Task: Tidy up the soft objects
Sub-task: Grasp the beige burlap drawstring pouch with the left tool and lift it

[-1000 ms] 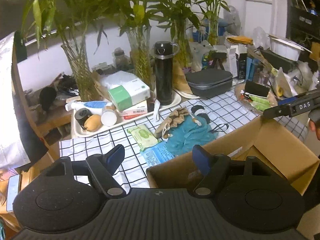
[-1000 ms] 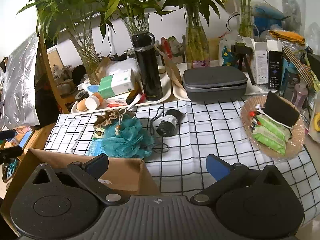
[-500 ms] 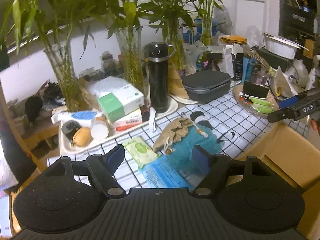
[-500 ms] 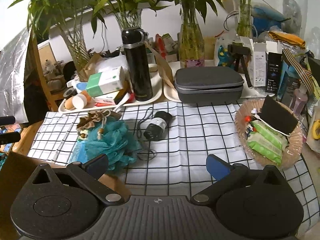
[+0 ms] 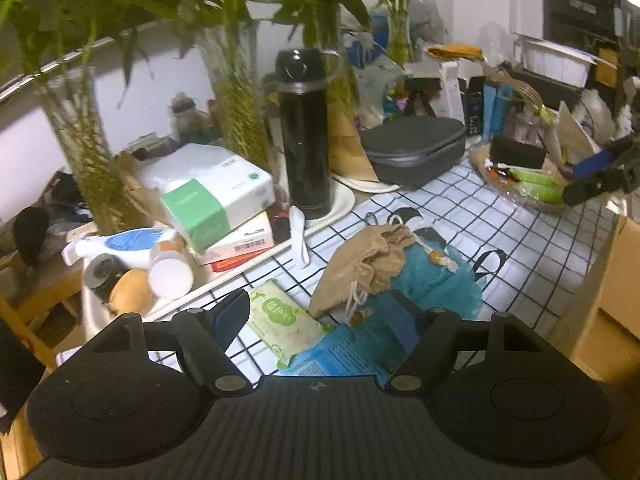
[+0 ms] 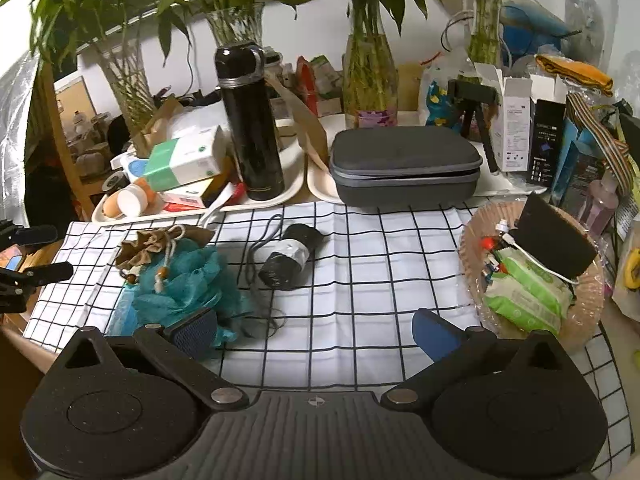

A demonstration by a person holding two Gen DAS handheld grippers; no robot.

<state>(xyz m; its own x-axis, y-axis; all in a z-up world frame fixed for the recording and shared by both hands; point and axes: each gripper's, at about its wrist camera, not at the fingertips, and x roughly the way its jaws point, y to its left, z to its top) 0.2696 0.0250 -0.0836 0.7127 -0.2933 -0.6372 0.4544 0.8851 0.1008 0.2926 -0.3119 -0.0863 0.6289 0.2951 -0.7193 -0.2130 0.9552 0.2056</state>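
So closest in, the left hand-held gripper (image 5: 316, 316) had its jaws spread wide with nothing between them, hovering right over the front edge of the soft pile. Directly between and just under its fingertips lay the pale green wipes pack (image 5: 280, 322) and a blue plastic packet (image 5: 352, 350), both flat on the checked surface (image 5: 500, 216), the wipes pack with its long axis running diagonally away to the left. Just beyond those sat the tan drawstring pouch (image 5: 366, 262), slumped on top of the teal bath pouf (image 5: 436, 280), touching it. I'd say the left hand was clearly the nearer one for any of these. The right hand-held gripper (image 6: 316, 334) was open wide too and empty, with the pouf just beside its left fingertip and mostly bare cloth ahead of it. A cardboard box (image 5: 608, 300) sat at the left view's right edge, close by, probably where the stuff goes. Room's tight further back: a tray (image 5: 344, 204) with a black flask (image 5: 306, 136) and a tissue box (image 5: 216, 196) was just behind the pile, and a black roll with a cord (image 6: 290, 256) lay right of the pouf.
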